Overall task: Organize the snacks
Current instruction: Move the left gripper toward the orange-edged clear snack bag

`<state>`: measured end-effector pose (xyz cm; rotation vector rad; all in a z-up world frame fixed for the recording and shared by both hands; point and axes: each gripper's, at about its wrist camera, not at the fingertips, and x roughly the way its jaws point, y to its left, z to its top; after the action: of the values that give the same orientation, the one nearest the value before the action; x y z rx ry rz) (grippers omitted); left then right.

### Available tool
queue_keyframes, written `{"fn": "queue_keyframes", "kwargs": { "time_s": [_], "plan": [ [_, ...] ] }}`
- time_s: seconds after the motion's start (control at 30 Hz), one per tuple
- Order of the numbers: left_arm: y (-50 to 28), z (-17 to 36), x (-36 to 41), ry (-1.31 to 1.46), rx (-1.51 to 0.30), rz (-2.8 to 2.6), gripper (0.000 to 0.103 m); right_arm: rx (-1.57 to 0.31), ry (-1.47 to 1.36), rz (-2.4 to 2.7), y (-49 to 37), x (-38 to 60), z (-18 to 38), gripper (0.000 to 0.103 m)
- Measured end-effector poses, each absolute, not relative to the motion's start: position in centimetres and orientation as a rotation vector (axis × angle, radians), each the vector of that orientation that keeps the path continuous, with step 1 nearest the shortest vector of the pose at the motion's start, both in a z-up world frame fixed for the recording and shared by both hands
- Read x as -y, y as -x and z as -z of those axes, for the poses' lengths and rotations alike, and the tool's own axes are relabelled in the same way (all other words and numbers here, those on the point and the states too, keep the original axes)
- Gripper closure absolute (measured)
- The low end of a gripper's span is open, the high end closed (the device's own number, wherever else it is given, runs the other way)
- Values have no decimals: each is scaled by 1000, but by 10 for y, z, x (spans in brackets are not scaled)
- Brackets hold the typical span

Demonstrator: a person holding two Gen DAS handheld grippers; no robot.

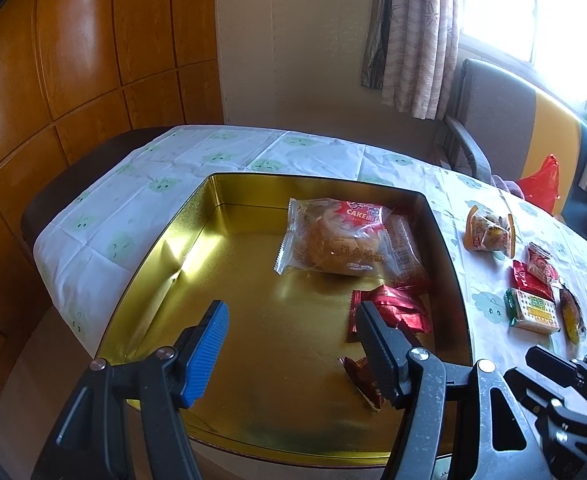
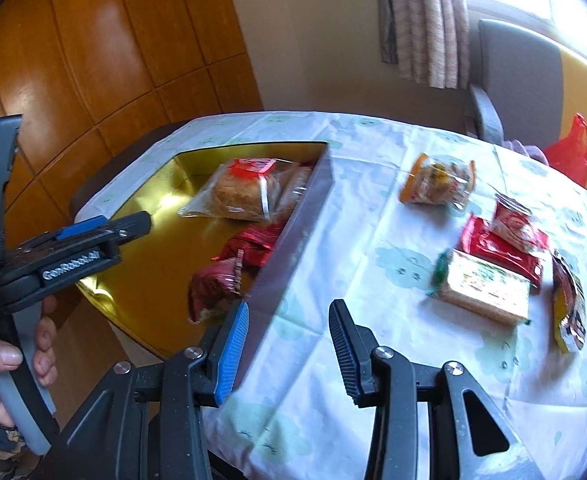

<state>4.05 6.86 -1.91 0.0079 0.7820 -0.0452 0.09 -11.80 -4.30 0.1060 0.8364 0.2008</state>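
1. Table [image 2: 317, 280]: white printed cloth, wood panelling behind, curtain and chair by the window; serves as the sorting surface.
2. Tin [image 1: 165, 256]: gold, open, at the table's left part; evidently the collecting box.
3. Cake pack [image 1: 333, 240]: lies flat in the tin against its far right wall, on top of another clear pack.
4. Red packets [image 1: 397, 308]: grouped inside the tin along the right wall, probably so like stays with like.
5. Loose snacks: cracker pack [image 2: 481, 288], red pack [image 2: 493, 252], orange-edged bag [image 2: 437, 184], on the cloth well right of the tin, not yet sorted.
6. Left gripper [image 1: 293, 344]: over the tin, jaws moderately apart, empty.
7. Right gripper [image 2: 289, 344]: over the cloth beside the tin wall, jaws parted, empty, likely heading for the loose snacks.
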Motion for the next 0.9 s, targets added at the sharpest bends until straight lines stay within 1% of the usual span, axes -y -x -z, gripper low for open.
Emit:
{"fn": "queue_keyframes", "kwargs": {
  "time_s": [0.3, 0.9],
  "plan": [
    [-38, 20, -60, -27, -780, 73, 36, -871, -169, -80, 6, 158, 57, 60],
    [-34, 20, -43, -74, -786, 117, 38, -923, -185, 131, 33, 226, 85, 60]
  ]
}}
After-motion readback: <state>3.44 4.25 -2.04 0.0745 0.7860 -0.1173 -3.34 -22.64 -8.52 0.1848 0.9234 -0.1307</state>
